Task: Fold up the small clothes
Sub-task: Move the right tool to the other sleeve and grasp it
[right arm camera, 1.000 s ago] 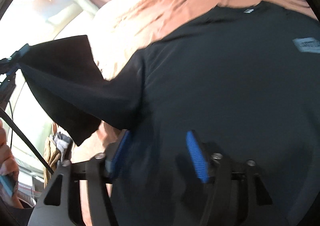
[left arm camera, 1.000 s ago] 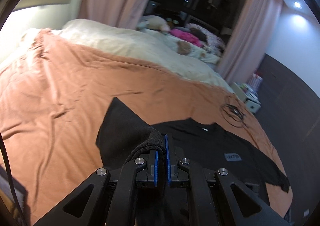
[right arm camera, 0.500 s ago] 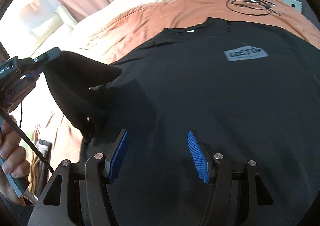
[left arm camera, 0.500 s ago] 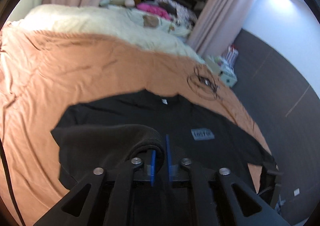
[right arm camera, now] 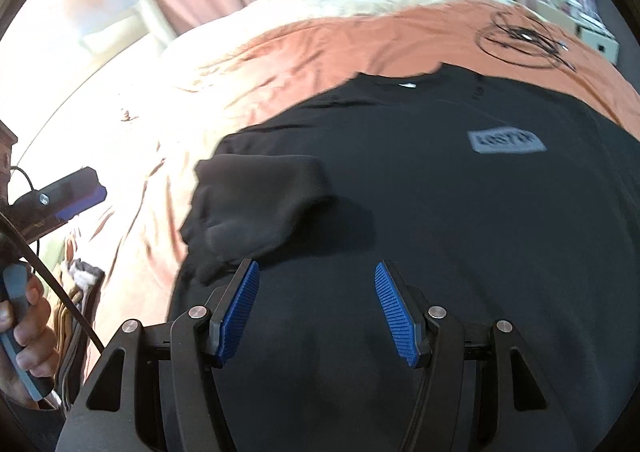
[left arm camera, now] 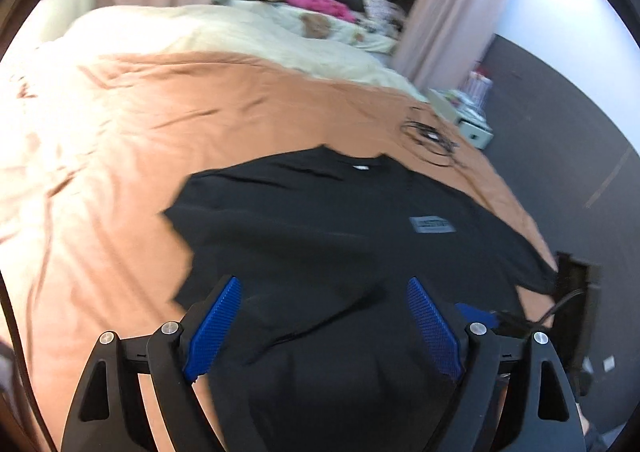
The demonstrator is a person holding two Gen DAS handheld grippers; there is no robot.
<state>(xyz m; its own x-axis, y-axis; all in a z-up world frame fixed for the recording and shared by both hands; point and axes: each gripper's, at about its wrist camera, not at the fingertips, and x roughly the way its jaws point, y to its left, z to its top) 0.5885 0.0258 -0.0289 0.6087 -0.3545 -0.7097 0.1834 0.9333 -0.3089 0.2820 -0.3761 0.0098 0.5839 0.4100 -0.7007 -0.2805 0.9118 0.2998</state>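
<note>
Left gripper (left arm camera: 320, 326): jaws have just been opening, now spread wide, nothing clamped; black T-shirt (left arm camera: 340, 236) lies flat under and beyond them, filling the lower centre. Right gripper (right arm camera: 316, 310): released, jaws parted over the shirt body, no cloth between the pads. Folded-in sleeve (right arm camera: 256, 208) rests on the shirt, just above the right gripper's left finger. Orange bedspread (left arm camera: 180, 120) open at left and top. Coiled cable (right arm camera: 520, 38) upper right, clear of the shirt.
</note>
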